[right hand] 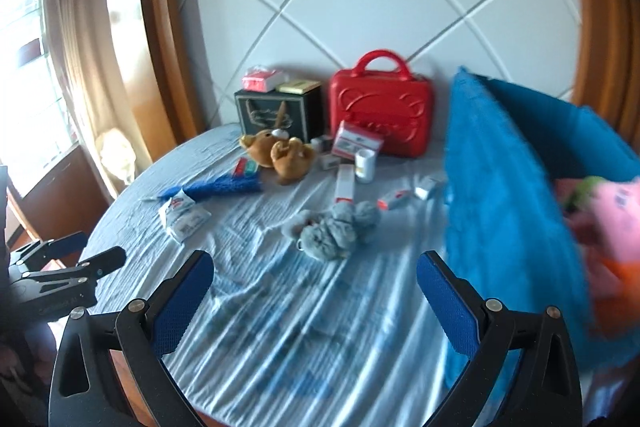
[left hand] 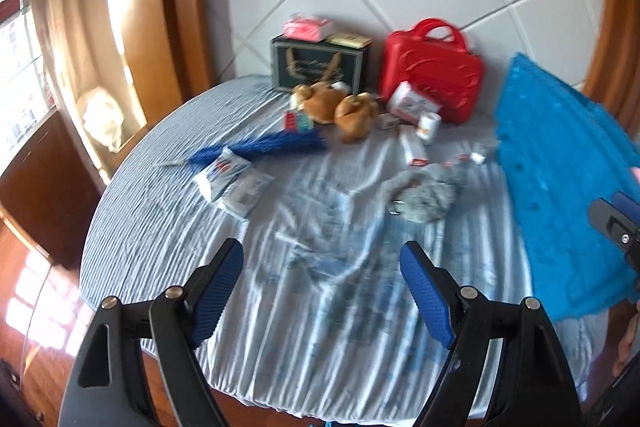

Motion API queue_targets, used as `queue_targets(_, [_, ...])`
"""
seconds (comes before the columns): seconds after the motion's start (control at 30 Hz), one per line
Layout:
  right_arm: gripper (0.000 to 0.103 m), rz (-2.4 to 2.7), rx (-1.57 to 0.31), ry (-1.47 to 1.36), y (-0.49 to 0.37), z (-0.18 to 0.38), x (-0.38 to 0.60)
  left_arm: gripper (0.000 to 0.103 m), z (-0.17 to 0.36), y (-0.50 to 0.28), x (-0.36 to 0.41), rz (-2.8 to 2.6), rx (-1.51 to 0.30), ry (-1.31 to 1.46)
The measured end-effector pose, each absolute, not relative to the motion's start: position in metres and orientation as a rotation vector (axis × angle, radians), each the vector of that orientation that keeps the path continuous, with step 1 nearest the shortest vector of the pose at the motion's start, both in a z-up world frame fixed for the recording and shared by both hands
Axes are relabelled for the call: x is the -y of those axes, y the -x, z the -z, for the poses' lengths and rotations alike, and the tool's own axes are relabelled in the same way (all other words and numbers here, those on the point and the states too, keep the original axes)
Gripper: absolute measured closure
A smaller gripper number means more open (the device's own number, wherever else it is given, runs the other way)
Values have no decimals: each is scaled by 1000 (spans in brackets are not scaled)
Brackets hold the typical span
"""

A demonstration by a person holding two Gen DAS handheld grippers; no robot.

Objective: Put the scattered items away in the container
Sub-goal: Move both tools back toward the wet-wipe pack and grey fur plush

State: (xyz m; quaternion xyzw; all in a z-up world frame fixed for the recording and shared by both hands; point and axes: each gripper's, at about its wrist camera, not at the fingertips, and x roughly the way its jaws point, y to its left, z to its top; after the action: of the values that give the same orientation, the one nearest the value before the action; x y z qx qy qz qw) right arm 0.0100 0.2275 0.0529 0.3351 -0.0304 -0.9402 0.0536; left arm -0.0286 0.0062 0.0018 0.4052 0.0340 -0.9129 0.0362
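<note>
Scattered items lie on a round table with a striped cloth (left hand: 304, 327): a grey plush toy (left hand: 428, 195) (right hand: 332, 231), brown bear slippers (left hand: 336, 107) (right hand: 280, 155), a blue duster (left hand: 272, 147) (right hand: 224, 187), tissue packs (left hand: 236, 183) (right hand: 182, 217), and small boxes and a white bottle (left hand: 428, 125) (right hand: 365, 165). A blue fabric basket (left hand: 560, 187) (right hand: 504, 211) stands at the right, holding pink and orange items (right hand: 612, 219). My left gripper (left hand: 322, 287) is open and empty above the near cloth. My right gripper (right hand: 314, 295) is open and empty beside the basket.
A red case (left hand: 428, 79) (right hand: 380, 111) and a dark gift box (left hand: 320, 67) (right hand: 280, 111) topped with small packs stand at the back against a white padded wall. A wooden frame, curtain and window are to the left.
</note>
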Motion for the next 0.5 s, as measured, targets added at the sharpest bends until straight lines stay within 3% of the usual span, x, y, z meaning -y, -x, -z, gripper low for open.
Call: queue_targets(0.5, [0, 2717, 144, -1466, 106, 61, -223, 23, 113, 144, 99, 2584, -122, -1454])
